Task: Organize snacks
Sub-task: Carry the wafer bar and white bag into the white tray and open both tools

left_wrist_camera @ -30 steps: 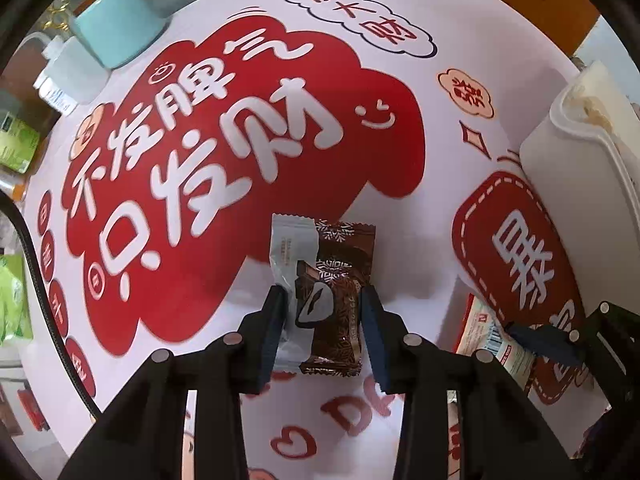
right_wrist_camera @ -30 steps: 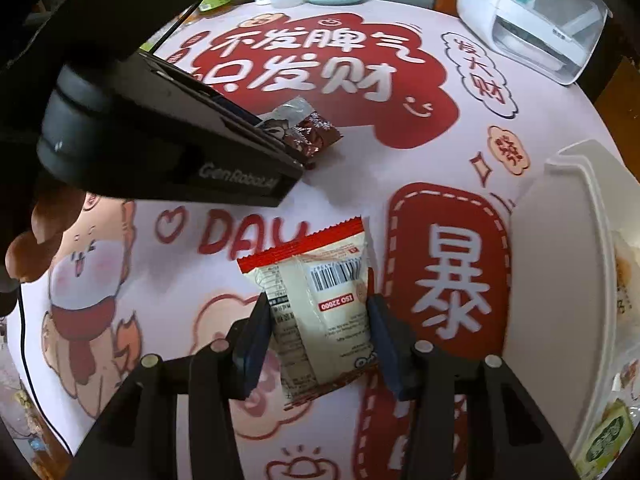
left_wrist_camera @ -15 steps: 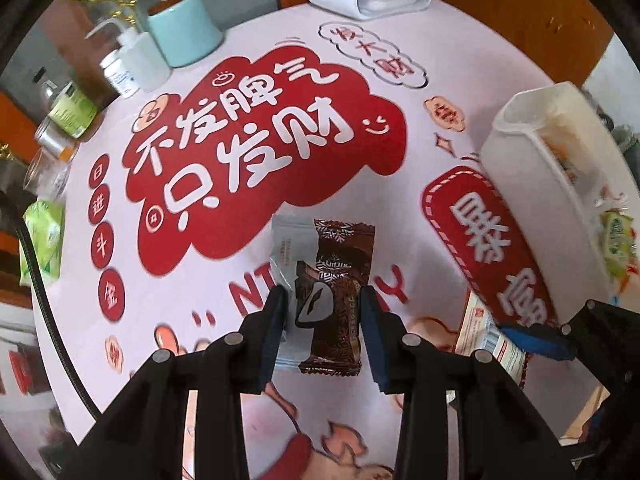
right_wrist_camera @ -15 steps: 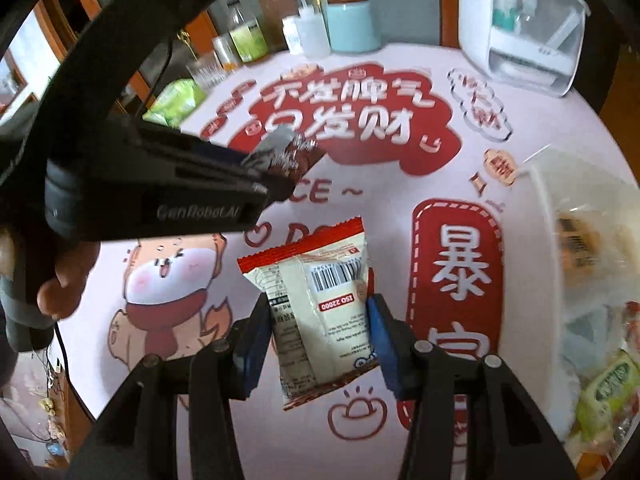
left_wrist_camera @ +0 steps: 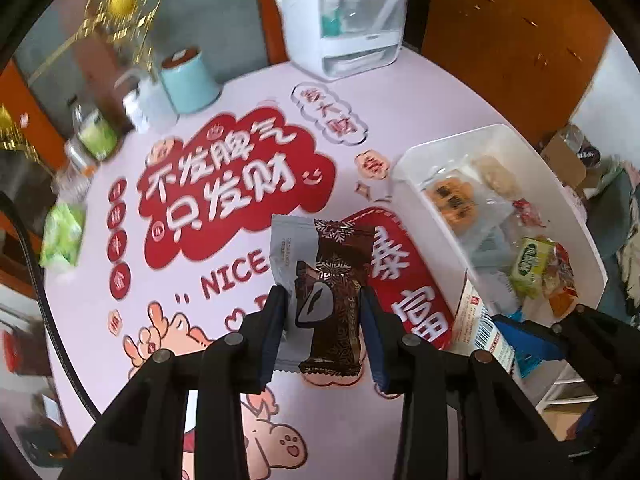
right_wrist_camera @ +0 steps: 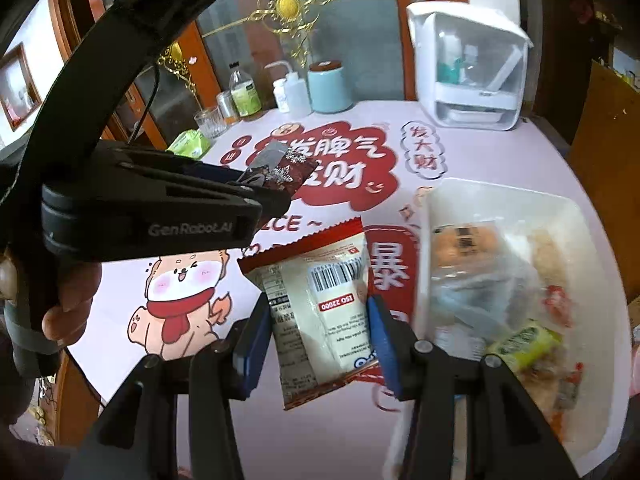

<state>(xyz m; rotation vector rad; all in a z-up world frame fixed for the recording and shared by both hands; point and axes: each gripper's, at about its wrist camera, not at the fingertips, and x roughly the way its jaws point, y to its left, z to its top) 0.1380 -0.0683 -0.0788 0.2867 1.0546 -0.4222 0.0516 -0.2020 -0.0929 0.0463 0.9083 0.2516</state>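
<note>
A brown and silver snack packet (left_wrist_camera: 324, 296) hangs well above the printed tablecloth, pinched between the blue pads of my left gripper (left_wrist_camera: 323, 312), which is shut on it. My right gripper (right_wrist_camera: 318, 324) is shut on a cream packet with a red top edge and a barcode (right_wrist_camera: 320, 304), also held in the air. The left gripper (right_wrist_camera: 276, 194) with its brown packet (right_wrist_camera: 286, 168) shows at the left of the right wrist view, a hand under it. A white bin (left_wrist_camera: 424, 152) with several wrapped snacks stands to the right; the same bin (right_wrist_camera: 496, 196) lies just right of the cream packet.
At the table's far edge stand a white dispenser box (left_wrist_camera: 344, 20), a pale blue canister (left_wrist_camera: 188, 80), a squeeze bottle (right_wrist_camera: 294, 90), jars and a glass (right_wrist_camera: 210, 122). A green packet (left_wrist_camera: 62, 236) lies near the left edge. A cable (left_wrist_camera: 36, 280) runs down the left side.
Both grippers have risen from the tablecloth with their packets still held. The table looks farther away, and the white bin's inside has come into view on the right.
</note>
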